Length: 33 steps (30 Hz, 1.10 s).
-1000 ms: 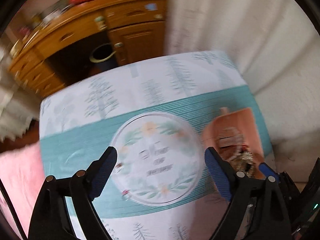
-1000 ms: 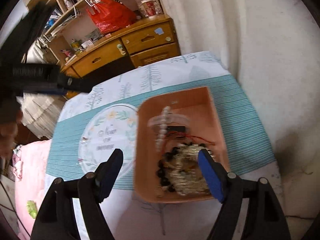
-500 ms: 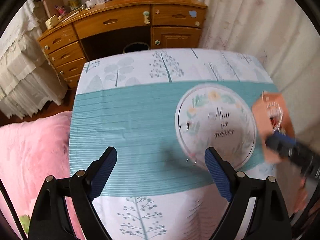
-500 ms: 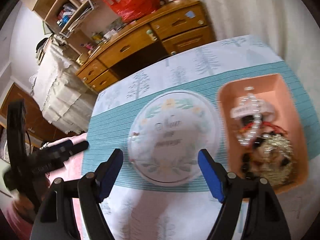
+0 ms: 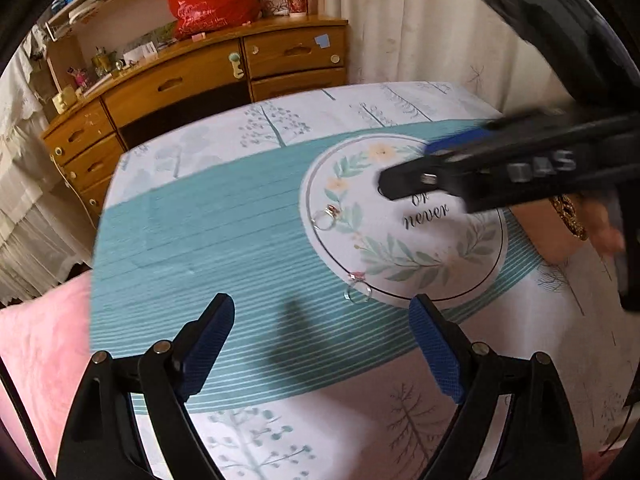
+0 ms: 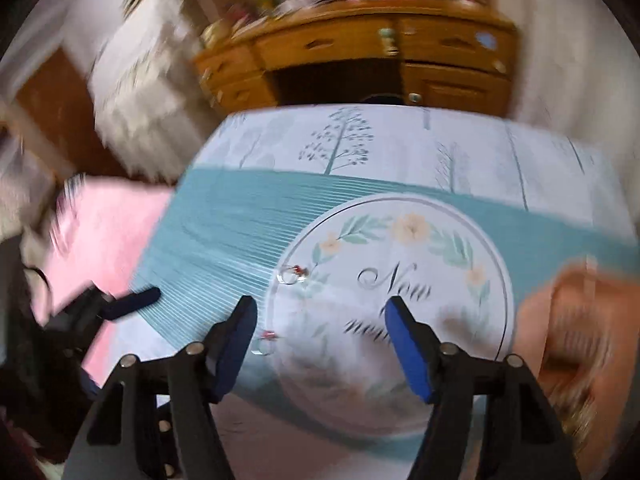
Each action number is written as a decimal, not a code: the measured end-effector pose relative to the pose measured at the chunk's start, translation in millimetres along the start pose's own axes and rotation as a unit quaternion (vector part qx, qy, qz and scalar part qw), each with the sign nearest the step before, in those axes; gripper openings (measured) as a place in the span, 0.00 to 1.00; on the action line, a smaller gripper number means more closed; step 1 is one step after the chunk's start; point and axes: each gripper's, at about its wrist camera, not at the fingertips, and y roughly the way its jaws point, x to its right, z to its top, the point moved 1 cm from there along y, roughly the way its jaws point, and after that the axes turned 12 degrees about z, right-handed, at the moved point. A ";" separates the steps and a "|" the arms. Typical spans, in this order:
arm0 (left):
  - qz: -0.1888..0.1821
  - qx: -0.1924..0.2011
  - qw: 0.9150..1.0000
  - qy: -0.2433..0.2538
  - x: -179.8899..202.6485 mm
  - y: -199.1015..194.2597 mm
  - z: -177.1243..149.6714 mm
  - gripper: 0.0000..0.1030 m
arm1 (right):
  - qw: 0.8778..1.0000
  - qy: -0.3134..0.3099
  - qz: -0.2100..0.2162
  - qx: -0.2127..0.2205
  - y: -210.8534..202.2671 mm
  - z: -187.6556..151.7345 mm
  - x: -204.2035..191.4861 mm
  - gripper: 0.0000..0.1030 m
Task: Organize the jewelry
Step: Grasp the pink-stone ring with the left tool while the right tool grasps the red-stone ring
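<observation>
Two small rings with red stones lie on the tablecloth at the left edge of its printed white circle: one ring (image 5: 326, 218) (image 6: 294, 275) farther back, the other ring (image 5: 357, 290) (image 6: 265, 343) nearer. My left gripper (image 5: 321, 350) is open and empty, low over the teal stripe, just short of the near ring. My right gripper (image 6: 320, 334) is open and empty over the circle, its arm (image 5: 500, 168) crossing the left wrist view. A peach tray (image 6: 576, 320) with a gold chain (image 5: 568, 216) sits at the right.
The table (image 5: 200, 240) wears a teal and white tree-print cloth. A pink blanket (image 5: 36, 360) lies off its left side. A wooden desk with drawers (image 5: 192, 80) stands behind, a white curtain (image 5: 420, 28) at the back right. The right wrist view is motion-blurred.
My right gripper has swung left from over the tray to above the printed circle, towards the rings. My left gripper has shifted right and closer to the near ring.
</observation>
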 end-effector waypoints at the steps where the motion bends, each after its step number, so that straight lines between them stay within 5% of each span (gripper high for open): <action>1: -0.006 0.001 1.000 0.001 3.7 3.6 -0.5 0.79 | 1.000 -0.016 0.000 -0.008 5.1 3.1 -0.7 0.53; 5: -0.006 0.004 1.000 0.008 14.6 14.3 0.3 0.63 | 0.999 -0.036 0.025 -0.024 28.0 13.7 4.5 0.36; 12: -0.011 -0.010 1.000 -0.018 17.2 33.8 5.8 0.38 | 0.997 -0.045 0.053 -0.025 52.9 23.0 8.2 0.20; 22: -0.006 -0.010 1.000 -0.006 17.8 37.2 4.4 0.33 | 0.992 -0.082 0.074 -0.055 68.9 19.9 -6.6 0.17; 27: -0.008 -0.003 1.000 0.003 23.5 34.7 4.1 0.13 | 0.992 -0.091 0.064 -0.063 72.2 21.1 -6.4 0.07; 33: 0.001 -0.004 1.000 0.007 28.9 33.1 5.8 0.13 | 0.994 -0.083 0.054 -0.056 64.2 20.0 -0.6 0.06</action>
